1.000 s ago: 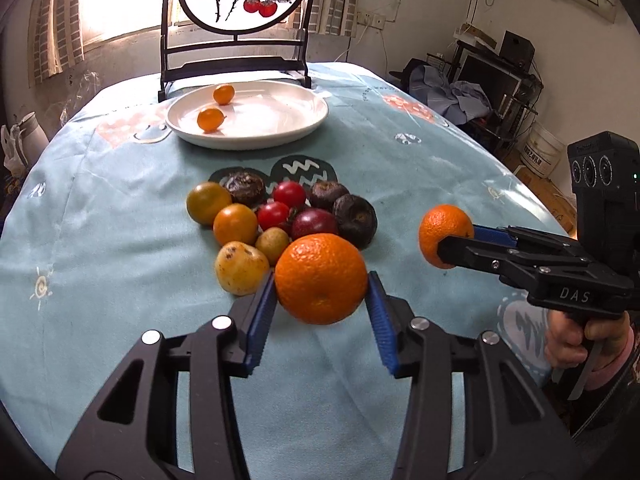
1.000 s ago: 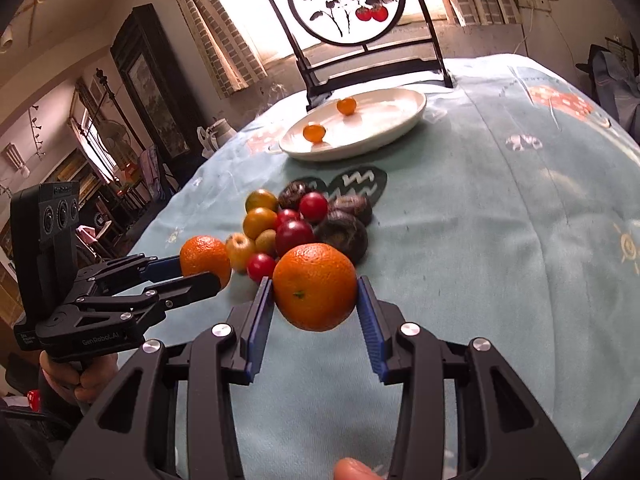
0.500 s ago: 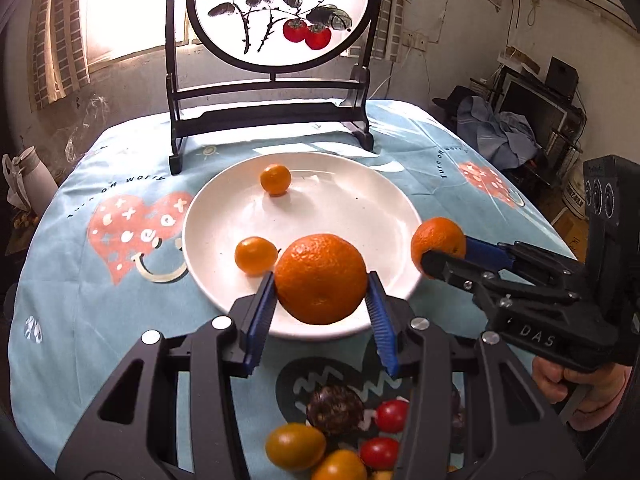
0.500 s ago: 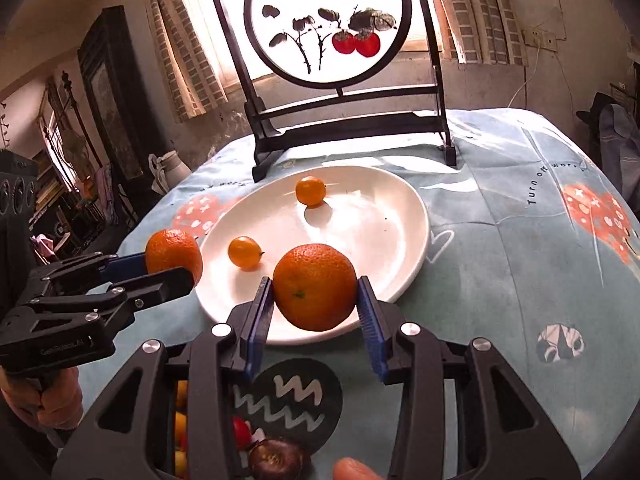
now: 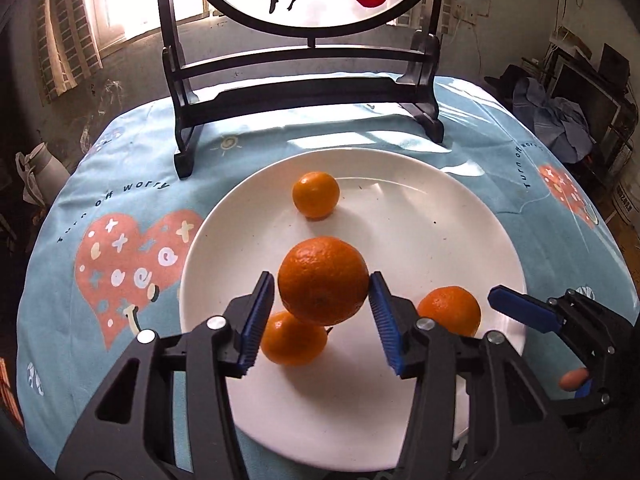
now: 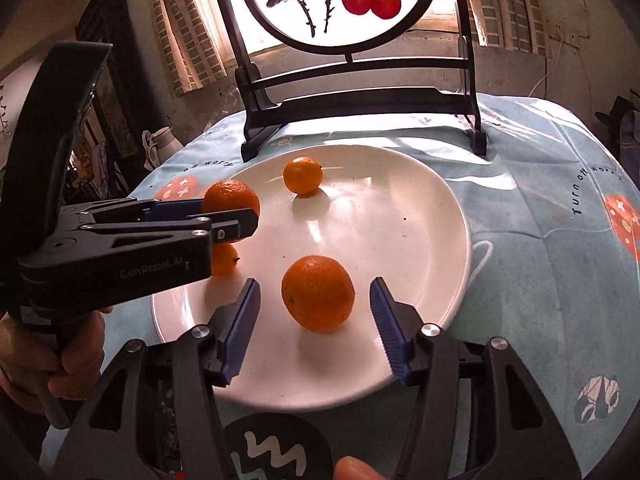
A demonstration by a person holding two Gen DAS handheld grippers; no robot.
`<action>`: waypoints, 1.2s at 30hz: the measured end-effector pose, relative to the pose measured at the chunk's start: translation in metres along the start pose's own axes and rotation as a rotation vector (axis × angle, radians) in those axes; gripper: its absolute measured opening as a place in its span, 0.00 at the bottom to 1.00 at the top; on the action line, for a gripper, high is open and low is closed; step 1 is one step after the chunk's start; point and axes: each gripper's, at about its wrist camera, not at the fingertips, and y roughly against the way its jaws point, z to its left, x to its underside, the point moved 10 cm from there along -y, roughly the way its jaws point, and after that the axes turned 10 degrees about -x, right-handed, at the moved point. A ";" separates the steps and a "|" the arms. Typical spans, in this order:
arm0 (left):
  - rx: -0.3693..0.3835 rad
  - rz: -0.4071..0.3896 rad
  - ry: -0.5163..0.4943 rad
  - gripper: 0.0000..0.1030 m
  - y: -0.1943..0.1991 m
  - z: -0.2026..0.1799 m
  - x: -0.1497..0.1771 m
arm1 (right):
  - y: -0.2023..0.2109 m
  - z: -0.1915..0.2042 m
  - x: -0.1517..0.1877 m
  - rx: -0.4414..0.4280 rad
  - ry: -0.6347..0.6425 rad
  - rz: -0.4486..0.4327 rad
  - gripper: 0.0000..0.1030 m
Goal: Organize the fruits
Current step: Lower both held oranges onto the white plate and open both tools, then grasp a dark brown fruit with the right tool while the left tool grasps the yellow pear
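A white plate [image 5: 420,240] lies on the blue tablecloth. My left gripper [image 5: 322,312] is shut on a large orange [image 5: 323,280] and holds it above the plate, over a small orange fruit [image 5: 294,342]. Another small orange fruit [image 5: 316,194] sits at the plate's far side. My right gripper [image 6: 314,320] is open with its blue pads either side of an orange [image 6: 318,292] that rests on the plate [image 6: 400,220]. That orange also shows in the left wrist view [image 5: 450,310]. The left gripper and its orange [image 6: 230,198] show at the left of the right wrist view.
A dark wooden stand with a round painted screen [image 5: 304,76] rises just behind the plate. A black patterned mat [image 6: 276,448] lies in front of the plate. The tablecloth [image 5: 132,264] spreads to both sides. Room clutter stands beyond the table's right edge.
Both grippers moved forward from the fruit pile to over the plate. My right gripper opened and its orange now rests on the plate. The left still grips its orange.
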 end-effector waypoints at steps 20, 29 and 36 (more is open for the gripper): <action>0.009 -0.053 0.153 0.98 0.118 0.050 0.180 | 0.116 0.049 0.099 -0.106 -0.010 -0.018 0.62; 0.019 -0.133 0.148 0.98 0.138 0.051 0.181 | 0.103 0.067 0.141 -0.098 0.071 0.111 0.55; -0.009 -0.133 0.146 0.98 0.137 0.053 0.180 | 0.100 0.063 0.148 -0.070 0.078 0.160 0.50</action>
